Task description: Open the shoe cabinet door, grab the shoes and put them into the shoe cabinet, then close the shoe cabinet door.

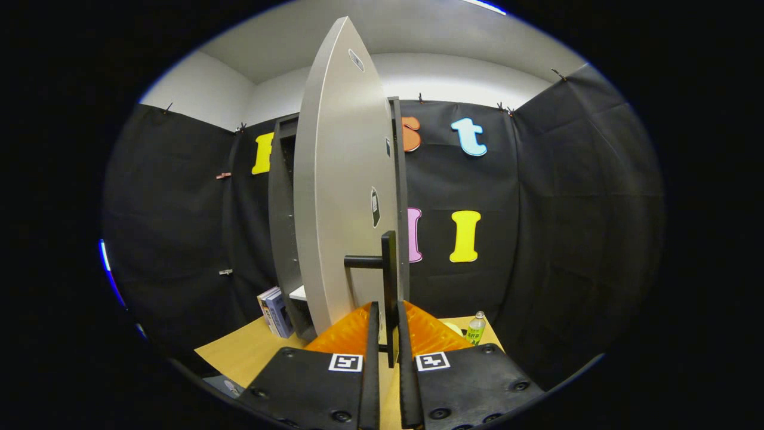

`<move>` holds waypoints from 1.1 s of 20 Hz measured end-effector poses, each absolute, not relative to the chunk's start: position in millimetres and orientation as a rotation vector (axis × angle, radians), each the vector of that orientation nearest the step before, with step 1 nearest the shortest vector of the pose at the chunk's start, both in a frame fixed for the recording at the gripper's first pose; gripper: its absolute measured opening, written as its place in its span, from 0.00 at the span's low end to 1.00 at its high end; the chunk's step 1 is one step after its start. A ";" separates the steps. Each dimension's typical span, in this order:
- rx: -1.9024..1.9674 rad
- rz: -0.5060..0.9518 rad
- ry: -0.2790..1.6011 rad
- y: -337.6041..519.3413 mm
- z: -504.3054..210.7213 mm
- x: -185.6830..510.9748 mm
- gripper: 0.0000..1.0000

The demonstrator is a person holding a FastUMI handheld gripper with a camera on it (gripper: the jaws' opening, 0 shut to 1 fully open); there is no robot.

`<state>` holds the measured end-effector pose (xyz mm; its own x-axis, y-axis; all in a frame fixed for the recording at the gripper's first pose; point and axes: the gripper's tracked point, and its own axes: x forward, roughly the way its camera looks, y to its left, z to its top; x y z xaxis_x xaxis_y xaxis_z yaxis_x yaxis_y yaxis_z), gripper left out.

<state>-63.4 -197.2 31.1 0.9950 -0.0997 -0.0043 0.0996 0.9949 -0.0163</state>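
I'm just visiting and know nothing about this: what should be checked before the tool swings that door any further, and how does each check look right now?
1. Tool closed on the door handle: ok, the bar sits between both fingers.
2. Cabinet door ajar: ok, it stands partly open, edge-on.
3. Swing path past the books: cannot tell, they stand close beside the cabinet.
4. Bottle out of the way: ok, it stands beyond the fingers, off to the side.
5. Shoes located: cannot tell.
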 end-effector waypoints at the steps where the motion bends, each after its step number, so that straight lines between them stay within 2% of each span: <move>1: -0.011 -0.106 0.002 -202.0 32.4 -64.9 0.16; 8: 0.002 -0.138 -0.018 -214.9 37.1 -76.3 0.16; 14: 0.001 -0.108 -0.094 -201.4 55.1 -104.2 0.16; 17: -0.020 -0.074 -0.118 -184.4 54.9 -117.3 0.16; 22: -0.006 0.043 -0.041 -132.1 28.3 -106.8 0.16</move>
<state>-106.8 -132.1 28.3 0.9982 0.0433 0.0412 -0.0431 0.9990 -0.0069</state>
